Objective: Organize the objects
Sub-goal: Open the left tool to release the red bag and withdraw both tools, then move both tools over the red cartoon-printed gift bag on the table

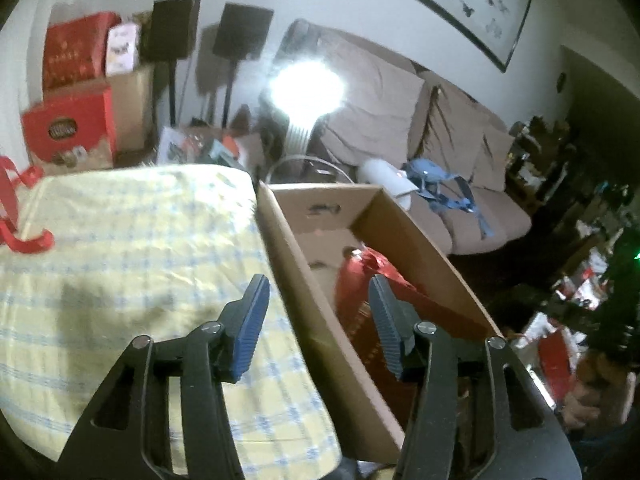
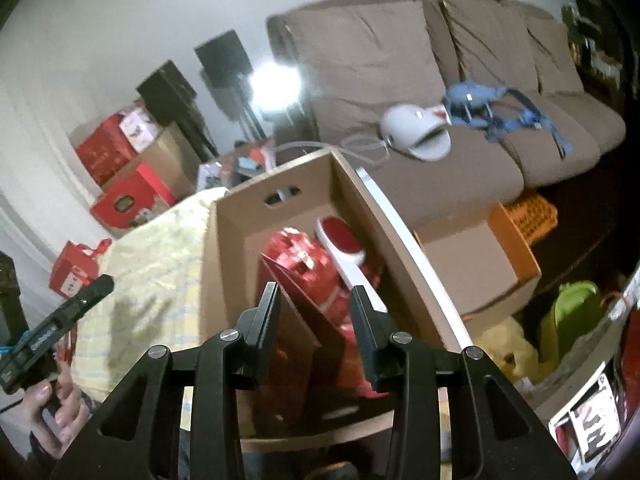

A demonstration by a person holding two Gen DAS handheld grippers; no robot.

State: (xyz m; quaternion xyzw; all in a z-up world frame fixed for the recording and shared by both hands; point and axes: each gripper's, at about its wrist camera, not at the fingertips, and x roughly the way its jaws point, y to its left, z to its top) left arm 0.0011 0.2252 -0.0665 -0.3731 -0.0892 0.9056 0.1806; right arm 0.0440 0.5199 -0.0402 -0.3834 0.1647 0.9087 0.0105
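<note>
A cardboard box (image 2: 280,208) stands beside a surface under a yellow checked cloth (image 1: 132,248), and it already holds several red things: a red patterned bag (image 2: 298,258), a dark red card or folder (image 2: 304,320) leaning on edge, and a white-and-red object (image 2: 342,248) with a long flat handle. The left gripper (image 1: 318,318) hangs above the box's near wall, fingers apart with nothing between them; the right gripper (image 2: 316,320) hangs over the box's open top, its fingers also apart and clear of the folder seen beyond them. So part of the sorting looks done, with these items dropped inside and both tools free. Still outside are a small red gift bag (image 2: 74,270) at the far edge of the cloth and, in the left wrist view, a red ribbon handle (image 1: 16,216) on the cloth, which may be the same bag; these look like the likely things left to collect. In the right wrist view the box's long axis runs away from the camera toward the sofa (image 2: 440,80), its hand-hole end wall farthest. The white-handled object lies along that axis, red head toward the far wall. The folder stands roughly parallel to the long walls.
</note>
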